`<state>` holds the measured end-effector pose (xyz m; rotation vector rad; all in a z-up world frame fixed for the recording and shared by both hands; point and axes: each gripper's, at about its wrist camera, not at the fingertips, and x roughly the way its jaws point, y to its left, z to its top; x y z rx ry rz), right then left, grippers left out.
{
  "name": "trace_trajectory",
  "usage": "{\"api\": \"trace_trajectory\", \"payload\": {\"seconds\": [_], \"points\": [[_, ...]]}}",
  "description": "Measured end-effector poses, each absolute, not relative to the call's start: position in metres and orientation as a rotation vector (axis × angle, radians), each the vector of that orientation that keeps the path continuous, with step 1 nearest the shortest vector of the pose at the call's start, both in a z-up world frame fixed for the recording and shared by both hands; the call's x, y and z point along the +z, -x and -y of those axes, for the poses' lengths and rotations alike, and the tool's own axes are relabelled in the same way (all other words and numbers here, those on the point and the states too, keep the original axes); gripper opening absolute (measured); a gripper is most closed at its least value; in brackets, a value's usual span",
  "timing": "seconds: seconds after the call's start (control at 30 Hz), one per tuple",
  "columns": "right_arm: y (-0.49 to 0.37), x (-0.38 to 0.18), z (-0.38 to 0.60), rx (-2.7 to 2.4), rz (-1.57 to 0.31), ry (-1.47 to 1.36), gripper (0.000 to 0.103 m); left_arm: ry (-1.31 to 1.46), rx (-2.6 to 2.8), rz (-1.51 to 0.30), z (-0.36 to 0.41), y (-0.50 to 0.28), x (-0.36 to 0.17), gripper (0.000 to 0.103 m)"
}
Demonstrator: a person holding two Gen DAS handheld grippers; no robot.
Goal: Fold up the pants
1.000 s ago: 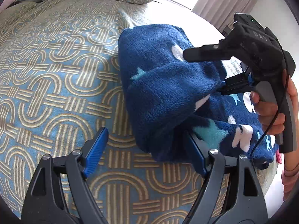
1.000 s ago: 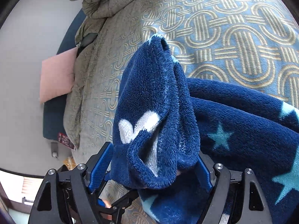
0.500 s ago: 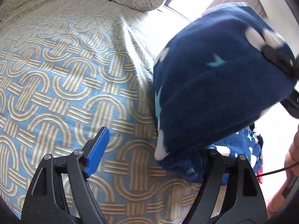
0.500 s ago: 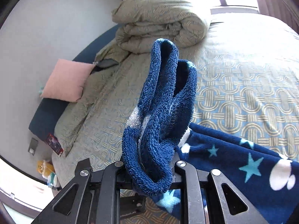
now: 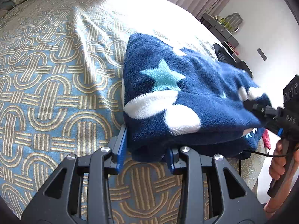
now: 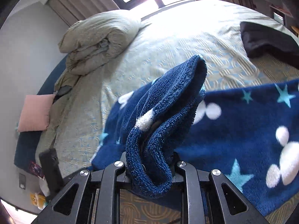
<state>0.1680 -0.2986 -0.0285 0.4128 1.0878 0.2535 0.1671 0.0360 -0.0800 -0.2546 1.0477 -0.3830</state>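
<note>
The pants (image 5: pixel 186 100) are dark blue fleece with white and teal stars, lying folded on the bed. My left gripper (image 5: pixel 144 155) is shut on the near folded edge of the pants. My right gripper (image 6: pixel 150 168) is shut on a bunched edge of the pants (image 6: pixel 168 112) and holds it above the rest of the fabric (image 6: pixel 243 130). The right gripper also shows in the left wrist view (image 5: pixel 261 112), at the right end of the pants, held by a hand.
The bed (image 5: pixel 46 74) has a blue cover with tan loops. A rolled duvet (image 6: pixel 99 41) and a pink pillow (image 6: pixel 35 112) lie at its head. A black item (image 6: pixel 267 41) lies at the far right. Shelves (image 5: pixel 224 28) stand by the wall.
My left gripper has closed on the near edge of the pants. My right gripper closed on its edge and carried it up and over, so the fabric now lies spread in a fold.
</note>
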Motion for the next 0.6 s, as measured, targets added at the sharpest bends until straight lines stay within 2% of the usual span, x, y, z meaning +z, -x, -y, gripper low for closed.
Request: {"api": "trace_trajectory", "payload": {"seconds": [0.1,0.23,0.3,0.37,0.4,0.43,0.6], "points": [[-0.158,-0.058,0.313,0.245,-1.158,-0.472,0.022,0.25,-0.375,-1.062,-0.036,-0.166,-0.08,0.038],[-0.155,-0.067,0.315,0.267,-1.167,-0.485,0.032,0.219,-0.349,-1.062,-0.034,-0.162,-0.081,0.042],[-0.159,-0.066,0.318,0.281,-1.18,-0.495,0.042,0.201,-0.342,-1.056,-0.031,-0.16,-0.081,0.044],[-0.162,-0.067,0.327,0.29,-1.186,-0.543,0.062,0.179,-0.335,-1.057,-0.029,-0.158,-0.083,0.05],[-0.165,-0.067,0.334,0.291,-1.181,-0.582,0.065,0.169,-0.33,-1.059,-0.028,-0.158,-0.084,0.056],[-0.166,-0.069,0.34,0.293,-1.177,-0.613,0.069,0.163,-0.328,-1.06,-0.025,-0.156,-0.086,0.058],[-0.186,-0.085,0.364,0.284,-1.189,-0.773,0.08,0.194,-0.33,-1.087,-0.017,-0.162,-0.096,0.059]]}}
